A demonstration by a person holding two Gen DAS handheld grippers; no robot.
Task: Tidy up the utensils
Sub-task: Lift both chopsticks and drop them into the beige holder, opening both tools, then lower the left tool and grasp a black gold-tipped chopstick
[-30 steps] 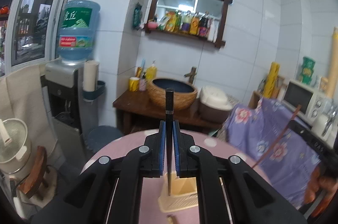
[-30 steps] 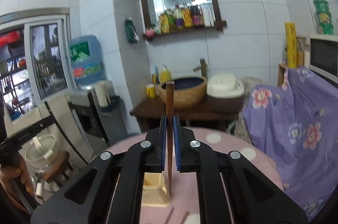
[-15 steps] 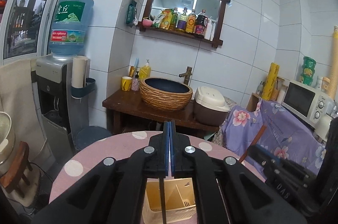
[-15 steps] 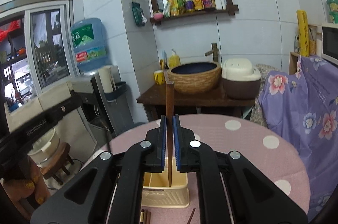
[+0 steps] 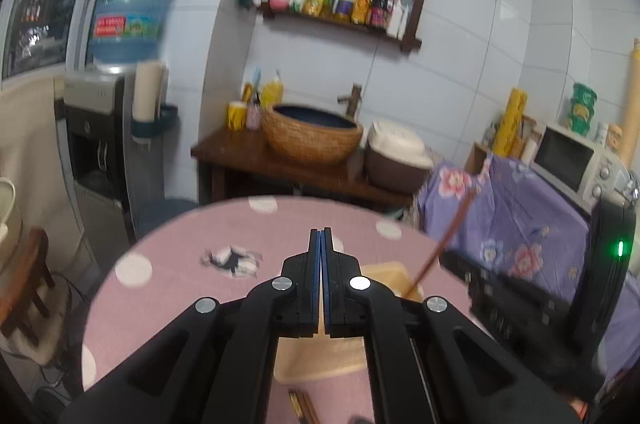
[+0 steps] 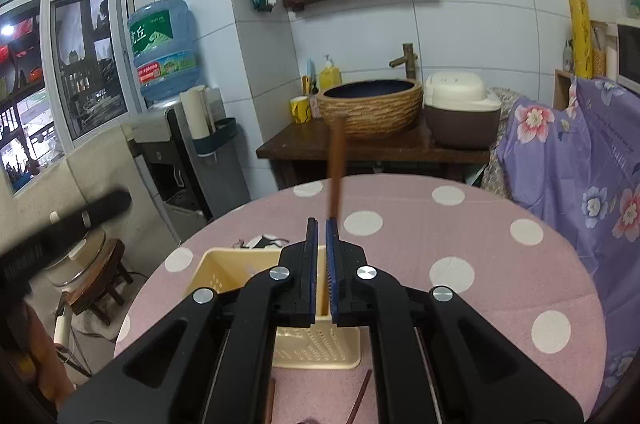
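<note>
A cream perforated utensil holder [image 6: 240,274] stands on the pink polka-dot table [image 6: 460,236]; it also shows in the left wrist view [image 5: 384,274]. My left gripper [image 5: 321,244] is shut with nothing between its pads, above the holder. My right gripper [image 6: 322,236] has a narrow gap between its pads. A brown chopstick [image 6: 335,170] rises blurred in front of it, its lower end dipping toward the holder; whether the pads still touch it I cannot tell. The same chopstick [image 5: 444,244] leans out of the holder in the left wrist view. More brown chopsticks [image 5: 302,406] lie on the table near me.
A torn patch [image 5: 232,260] marks the tablecloth left of the holder. Behind the table stand a wooden stand with a woven basin [image 6: 372,104], a rice cooker [image 6: 460,112], a water dispenser [image 5: 104,128] and a purple floral cover [image 6: 580,164]. A stool with a pot [image 6: 84,264] stands at left.
The black chopstick has left my left gripper, which is now shut empty and has shifted left. My right gripper's pads have parted slightly and the brown chopstick has slid down toward the holder.
</note>
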